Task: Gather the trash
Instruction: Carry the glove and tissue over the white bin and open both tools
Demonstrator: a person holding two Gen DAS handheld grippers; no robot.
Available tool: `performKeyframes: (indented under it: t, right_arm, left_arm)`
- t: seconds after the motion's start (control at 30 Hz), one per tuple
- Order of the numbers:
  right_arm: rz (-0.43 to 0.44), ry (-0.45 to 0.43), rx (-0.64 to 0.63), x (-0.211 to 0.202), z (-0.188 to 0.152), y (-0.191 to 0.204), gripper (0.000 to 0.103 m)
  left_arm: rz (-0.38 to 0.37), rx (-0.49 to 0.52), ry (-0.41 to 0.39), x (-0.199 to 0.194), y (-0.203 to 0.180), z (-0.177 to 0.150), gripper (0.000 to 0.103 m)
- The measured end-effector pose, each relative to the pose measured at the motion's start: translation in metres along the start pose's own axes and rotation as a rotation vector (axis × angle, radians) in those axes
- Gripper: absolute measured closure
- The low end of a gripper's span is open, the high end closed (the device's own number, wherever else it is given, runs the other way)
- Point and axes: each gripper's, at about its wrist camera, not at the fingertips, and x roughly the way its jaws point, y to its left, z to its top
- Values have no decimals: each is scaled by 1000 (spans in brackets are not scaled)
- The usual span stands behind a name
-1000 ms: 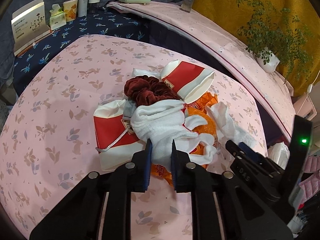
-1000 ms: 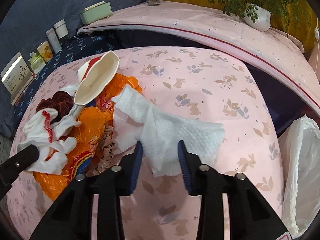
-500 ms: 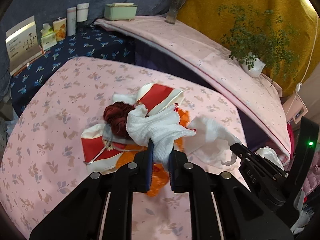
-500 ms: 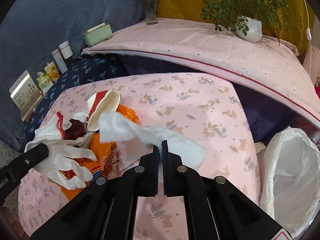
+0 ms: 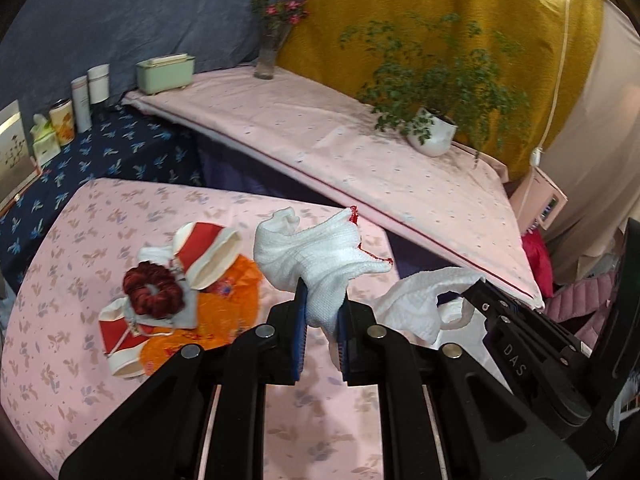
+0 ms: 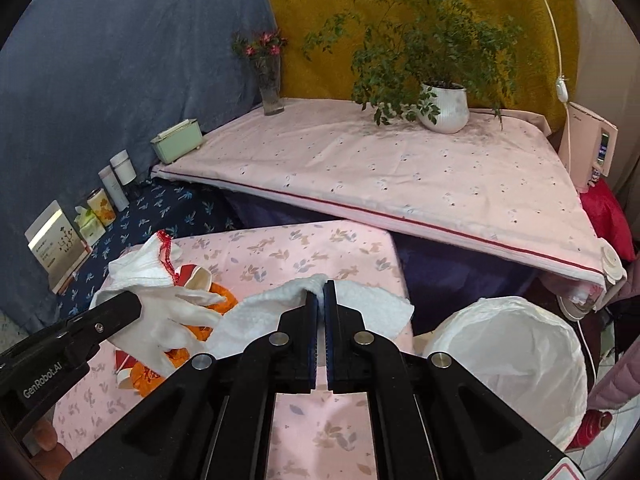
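Observation:
My left gripper is shut on a white knitted glove with a red cuff edge, held up above the pink floral table. My right gripper is shut on a white paper towel that hangs over the table's right end; in the left wrist view the paper towel shows at the right. A pile stays on the table: an orange wrapper, two red-and-white paper cups, a dark red scrunchie. A bin lined with a white bag stands on the floor at the lower right.
A higher pink-covered table behind carries a potted plant, a flower vase and a green box. Bottles, a tin and a card stand on the dark blue cloth at the left. A red item lies at the far right.
Both grippers rose from the table. The right one shut on the paper towel and lifted it; the left lifted the white glove off the pile. The bin came into view.

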Motion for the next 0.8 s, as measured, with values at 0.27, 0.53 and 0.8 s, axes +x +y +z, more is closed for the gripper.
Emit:
performKeyframes:
  t: [0.27, 0.53, 0.8]
  right_arm:
    - [-63, -74, 63, -44, 9, -53, 100]
    - [-134, -99, 132, -72, 1, -109, 100]
    - [-188, -89, 186, -86, -15, -159, 100]
  left_arm:
    - [-79, 95, 7, 1, -68, -3, 91]
    - [-149, 177, 37, 10, -132, -13, 91]
    - [-197, 252, 90, 28, -181, -30, 90]
